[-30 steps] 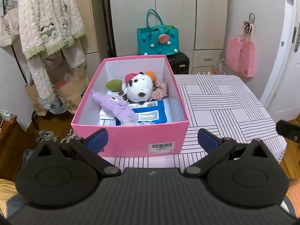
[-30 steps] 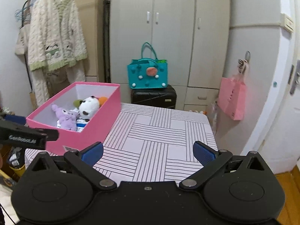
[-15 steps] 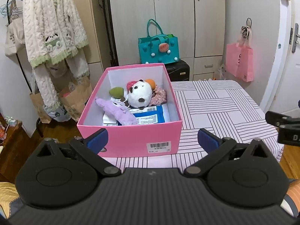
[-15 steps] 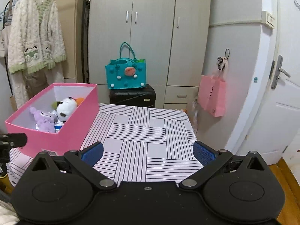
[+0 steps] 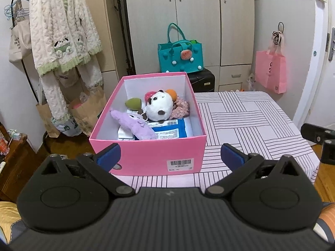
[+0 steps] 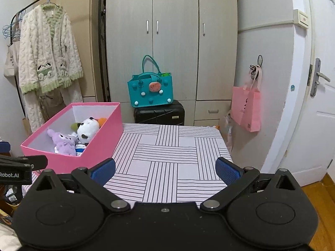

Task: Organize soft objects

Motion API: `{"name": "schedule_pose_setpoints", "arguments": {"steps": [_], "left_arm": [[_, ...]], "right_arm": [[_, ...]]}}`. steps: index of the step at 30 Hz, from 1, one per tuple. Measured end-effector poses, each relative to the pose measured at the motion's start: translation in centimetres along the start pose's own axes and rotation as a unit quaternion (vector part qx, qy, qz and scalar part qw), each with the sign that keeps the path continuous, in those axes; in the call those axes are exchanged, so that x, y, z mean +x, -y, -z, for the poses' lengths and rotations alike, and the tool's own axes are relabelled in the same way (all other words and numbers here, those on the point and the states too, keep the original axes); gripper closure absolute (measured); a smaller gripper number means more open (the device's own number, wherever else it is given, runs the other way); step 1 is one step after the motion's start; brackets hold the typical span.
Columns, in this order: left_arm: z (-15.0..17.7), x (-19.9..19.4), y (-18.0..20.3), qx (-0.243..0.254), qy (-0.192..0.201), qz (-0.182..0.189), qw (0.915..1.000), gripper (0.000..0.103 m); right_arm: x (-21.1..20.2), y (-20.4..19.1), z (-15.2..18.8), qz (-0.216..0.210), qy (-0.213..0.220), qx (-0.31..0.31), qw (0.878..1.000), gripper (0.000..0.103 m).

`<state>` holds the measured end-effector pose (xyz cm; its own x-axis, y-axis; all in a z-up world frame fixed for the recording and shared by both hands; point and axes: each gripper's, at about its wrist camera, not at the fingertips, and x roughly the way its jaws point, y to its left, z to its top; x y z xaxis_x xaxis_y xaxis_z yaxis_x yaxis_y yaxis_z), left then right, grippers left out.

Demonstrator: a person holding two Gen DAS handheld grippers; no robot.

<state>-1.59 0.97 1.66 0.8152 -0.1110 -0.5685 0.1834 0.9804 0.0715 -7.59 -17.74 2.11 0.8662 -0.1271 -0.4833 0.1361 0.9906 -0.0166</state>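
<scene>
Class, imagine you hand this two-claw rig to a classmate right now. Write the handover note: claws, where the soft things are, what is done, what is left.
Left claw: open, empty, facing the near wall of the pink cardboard box.
Right claw: open, empty, over the striped tablecloth.
Box sits at the table's left end. In it: white round panda plush, purple plush, olive green soft piece, floral fabric piece, blue packet.
Done: every soft item in view is boxed; no loose ones show on the cloth.
Left: probably nothing; check outside the views.
</scene>
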Motion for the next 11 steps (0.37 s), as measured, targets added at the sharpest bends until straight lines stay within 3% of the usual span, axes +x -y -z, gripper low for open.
{"name": "schedule_pose_setpoints", "arguments": {"steps": [11], "left_arm": [[0.15,-0.12,-0.10,-0.004,0.004,-0.006,1.0000,0.000]], "right_arm": [[0.02,-0.37,0.13,-0.002,-0.001,-0.001,1.000,0.000]]}}
